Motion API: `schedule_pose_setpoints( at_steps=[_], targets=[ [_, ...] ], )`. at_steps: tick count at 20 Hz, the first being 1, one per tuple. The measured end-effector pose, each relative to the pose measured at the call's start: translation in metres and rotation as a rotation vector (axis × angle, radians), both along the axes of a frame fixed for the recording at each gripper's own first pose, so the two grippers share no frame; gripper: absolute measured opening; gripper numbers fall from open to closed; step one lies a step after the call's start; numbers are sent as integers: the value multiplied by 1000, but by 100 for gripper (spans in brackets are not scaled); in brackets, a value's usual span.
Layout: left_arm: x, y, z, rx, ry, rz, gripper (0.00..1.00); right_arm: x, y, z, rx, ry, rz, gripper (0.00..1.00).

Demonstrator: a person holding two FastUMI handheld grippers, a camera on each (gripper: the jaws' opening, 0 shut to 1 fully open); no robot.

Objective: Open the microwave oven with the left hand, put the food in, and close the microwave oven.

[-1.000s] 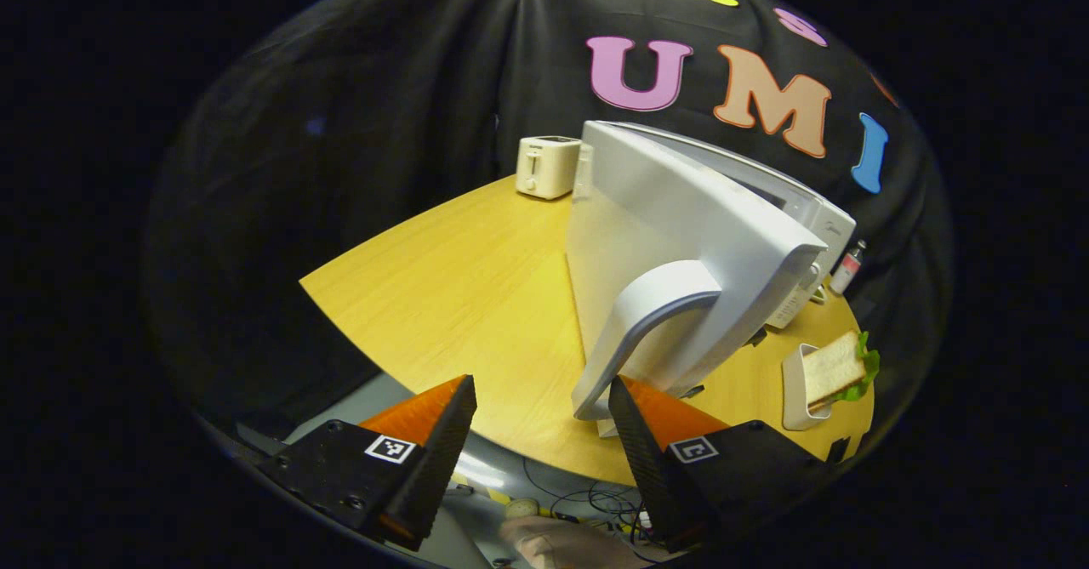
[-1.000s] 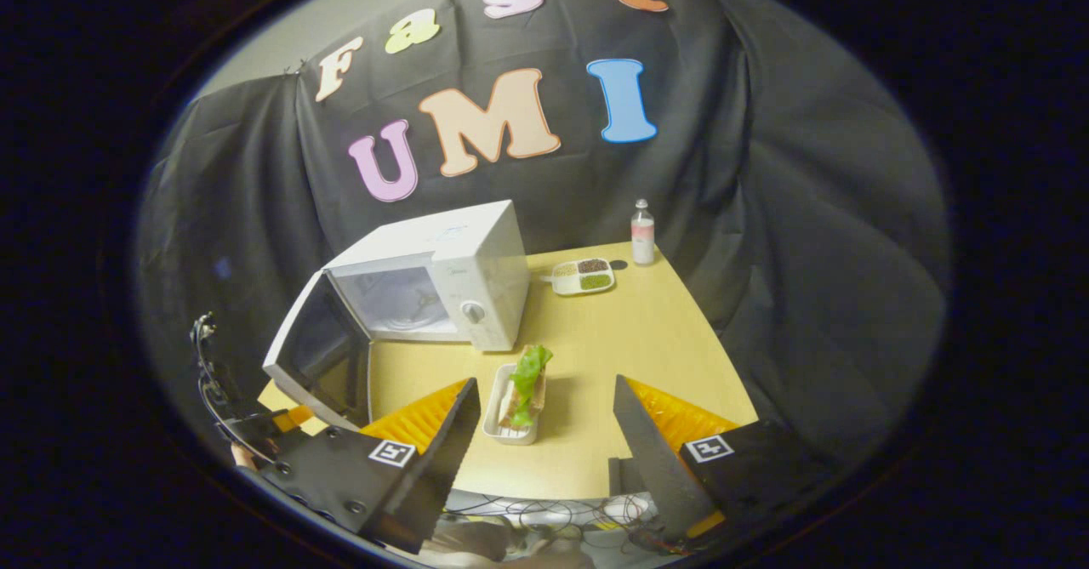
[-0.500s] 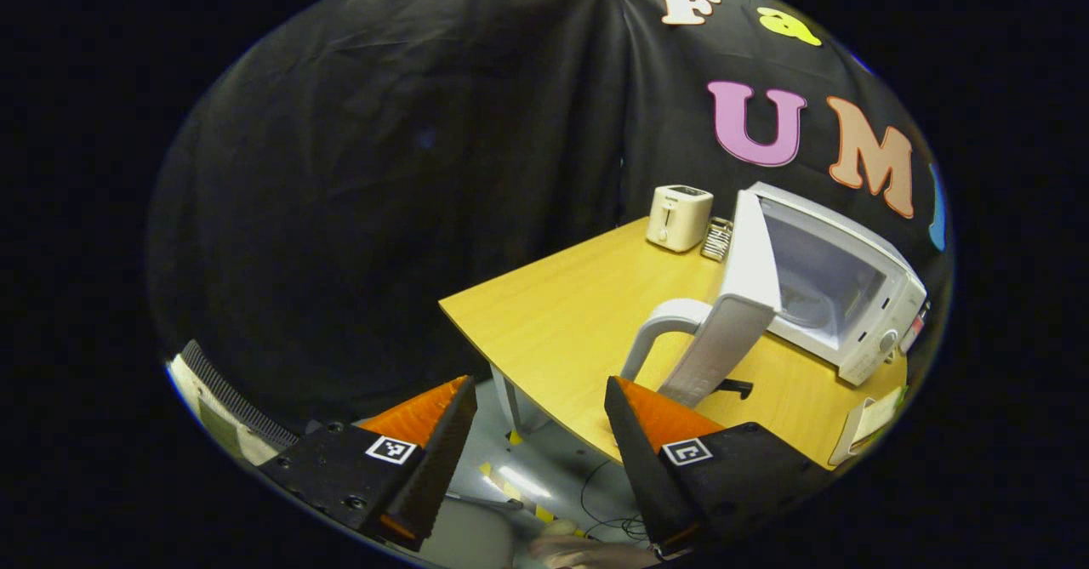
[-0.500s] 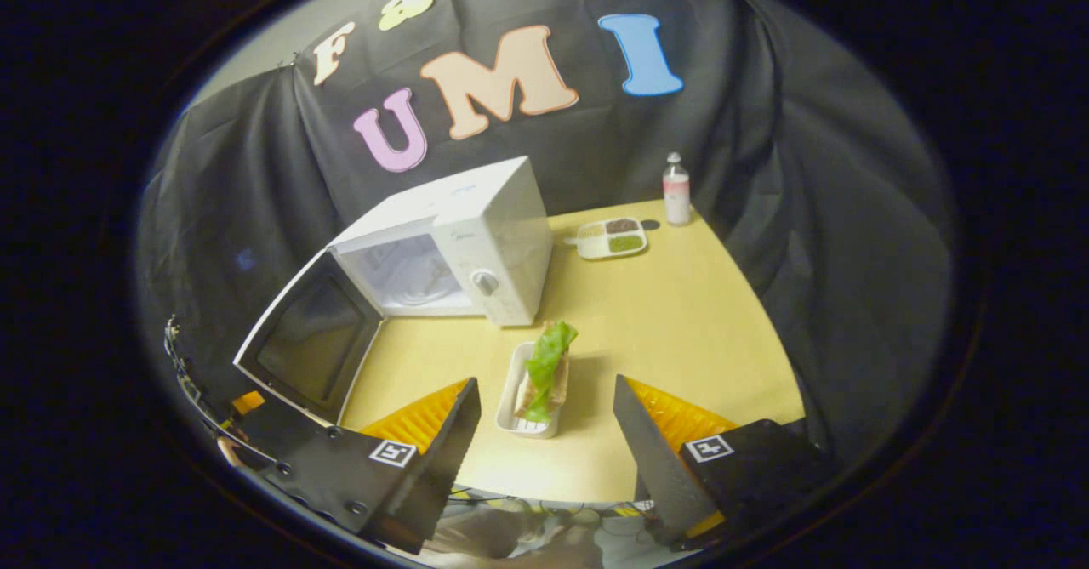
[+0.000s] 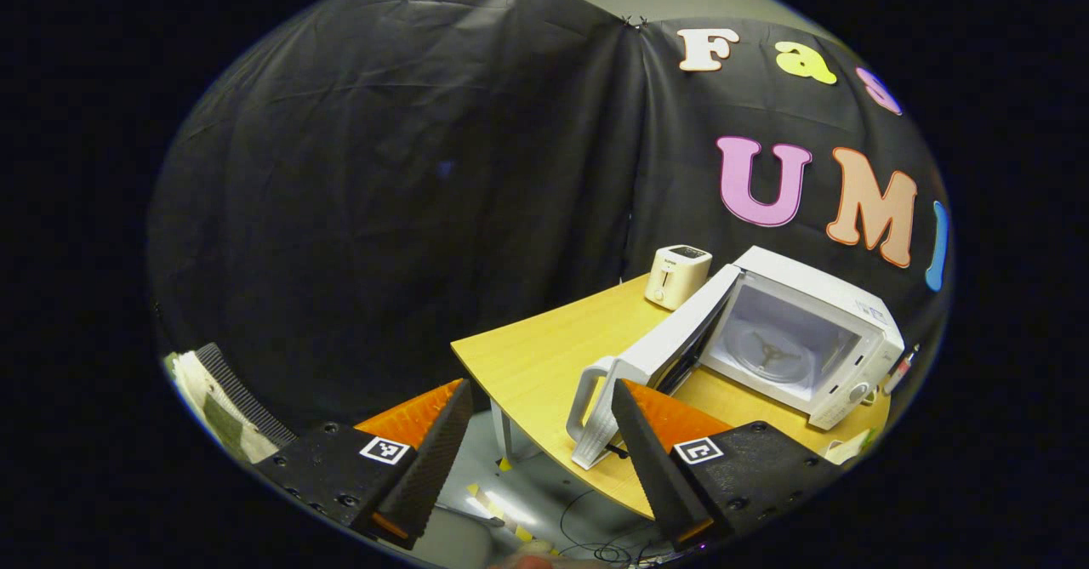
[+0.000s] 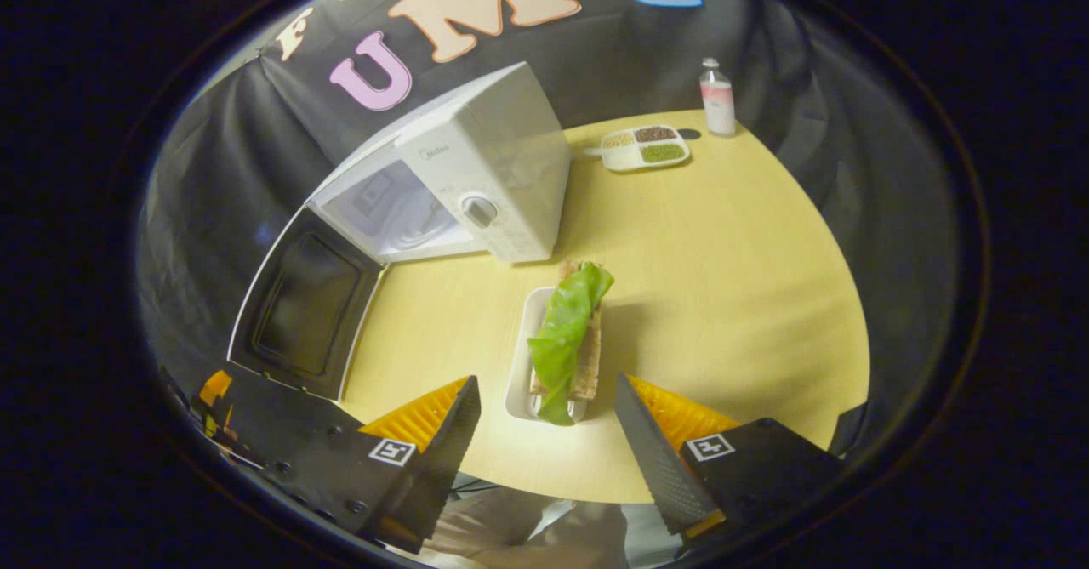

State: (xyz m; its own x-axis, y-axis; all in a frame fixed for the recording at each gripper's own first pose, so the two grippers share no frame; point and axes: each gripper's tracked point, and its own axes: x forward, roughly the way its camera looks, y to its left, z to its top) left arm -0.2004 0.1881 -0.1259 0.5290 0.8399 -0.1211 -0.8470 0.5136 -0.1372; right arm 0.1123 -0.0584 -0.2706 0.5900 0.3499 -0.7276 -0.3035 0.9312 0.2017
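- The microwave [image 6: 476, 178] stood open on the worktop [image 6: 723, 263], its door [image 6: 302, 305] swung wide.
- The sandwich [image 6: 566, 335] lay in a white tray [image 6: 521, 365] just before it.
- Right tool [image 6: 544, 433]: fingers apart, empty, near the tray.
- Left tool [image 5: 536, 441]: fingers apart, beside the door handle [image 5: 587, 412].
- A toaster [image 5: 676, 274], snack dish [image 6: 642, 146] and bottle [image 6: 717, 97] stood behind.

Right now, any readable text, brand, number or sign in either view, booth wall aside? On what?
Nothing can be quoted.
Microwave oven: small brand mark above the dial, too blurred to read.
Toaster: tiny mark near its top, too small to read.
Bottle: label too small to read.
Left gripper and right gripper: square coded tags, patterns only, no words.
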Motion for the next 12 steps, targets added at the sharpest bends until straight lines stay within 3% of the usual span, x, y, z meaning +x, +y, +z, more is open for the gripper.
schedule_pose_setpoints(
  at_steps=[8,9,11,12],
  targets=[
    [-12,-4,16,15,-3,61,97,17,0,-38,-16,156,-43,84],
    [-12,-5,15,11,-1,61,97,17,3,-39,4,177,-49,69],
    [-13,-2,12,2,7,73,97,15,8,-45,39,211,-68,67],
    [-14,-1,11,-5,6,78,97,13,8,-45,51,226,-80,60]
  ],
)
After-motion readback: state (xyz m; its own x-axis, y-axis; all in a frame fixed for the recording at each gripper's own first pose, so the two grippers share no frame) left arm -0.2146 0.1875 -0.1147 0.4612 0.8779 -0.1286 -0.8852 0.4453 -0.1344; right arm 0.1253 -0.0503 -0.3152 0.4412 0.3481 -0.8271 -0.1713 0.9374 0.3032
